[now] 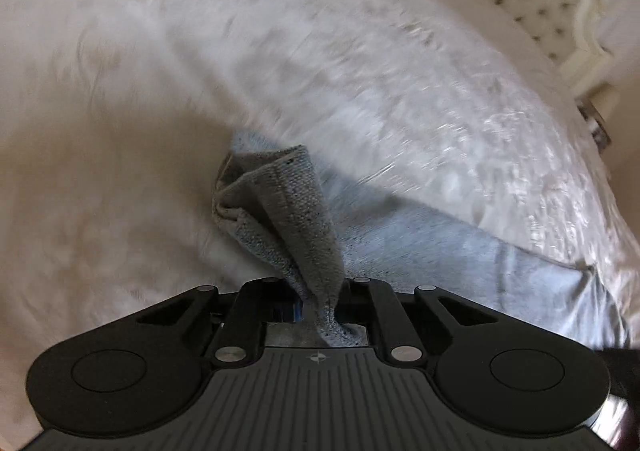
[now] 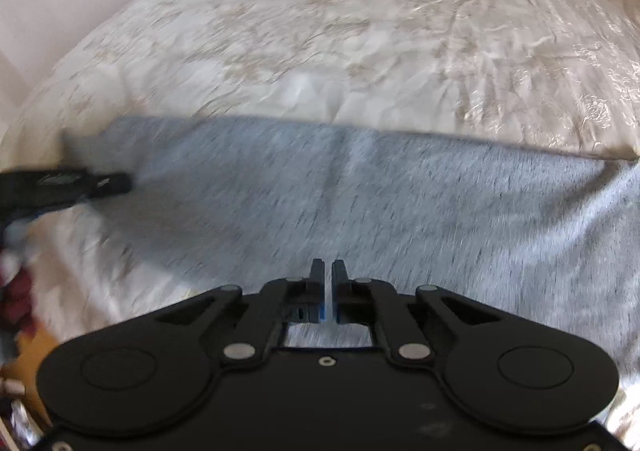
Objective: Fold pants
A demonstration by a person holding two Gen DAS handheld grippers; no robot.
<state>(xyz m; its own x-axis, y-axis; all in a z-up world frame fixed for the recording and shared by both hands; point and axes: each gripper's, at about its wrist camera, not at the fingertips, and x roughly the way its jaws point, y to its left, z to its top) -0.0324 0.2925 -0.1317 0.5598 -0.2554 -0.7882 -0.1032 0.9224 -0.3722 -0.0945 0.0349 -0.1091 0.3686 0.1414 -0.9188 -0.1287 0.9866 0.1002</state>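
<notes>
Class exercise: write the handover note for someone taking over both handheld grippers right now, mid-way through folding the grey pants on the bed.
Left gripper: shut on a bunched corner of the grey pants.
Right gripper: shut, nothing visibly between its fingers, above the pants.
Pants lie spread across the white bedspread.
Done: one corner gripped.
Left: probably take a second corner with the right gripper, then fold.

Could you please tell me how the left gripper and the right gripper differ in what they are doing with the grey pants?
The left gripper pinches a bunched corner of the grey pants; the right gripper holds nothing visible. Cloth fills the left jaws; the right jaws show a bare slit. Both are shut, over the bed.
</notes>
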